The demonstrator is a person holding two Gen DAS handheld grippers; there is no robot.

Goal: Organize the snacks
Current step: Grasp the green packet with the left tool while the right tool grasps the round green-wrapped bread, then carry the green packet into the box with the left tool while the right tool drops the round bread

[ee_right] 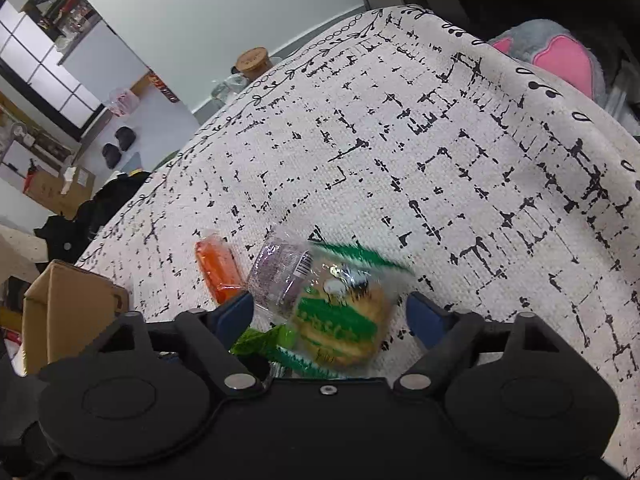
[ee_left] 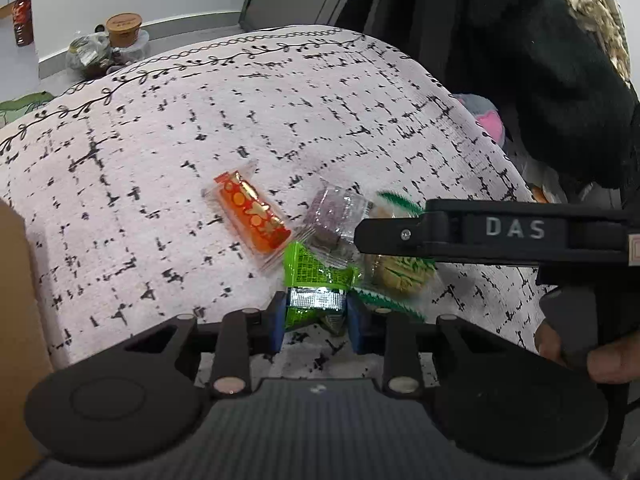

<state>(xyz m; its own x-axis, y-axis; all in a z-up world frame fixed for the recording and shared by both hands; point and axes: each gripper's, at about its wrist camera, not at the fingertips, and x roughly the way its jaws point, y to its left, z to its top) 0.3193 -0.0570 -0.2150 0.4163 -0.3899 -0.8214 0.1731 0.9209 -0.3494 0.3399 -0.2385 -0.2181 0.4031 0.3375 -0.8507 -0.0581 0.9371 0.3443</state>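
Down on the patterned cloth point(ee_left: 168, 128), a bright green snack packet point(ee_left: 316, 280) sits pinched between the blue pads point(ee_left: 276, 322) of the left gripper point(ee_left: 316, 320), its jaws narrow. Just beside it lie a green-and-white biscuit packet point(ee_right: 344, 320), a clear purple-grey packet point(ee_left: 334, 220) and an orange packet point(ee_left: 252, 214), all clustered together. Around the biscuit packet, the right gripper point(ee_right: 330, 314) stands wide, its pads apart from the wrapper. A cardboard box point(ee_right: 68, 308) sits at the cloth's left edge.
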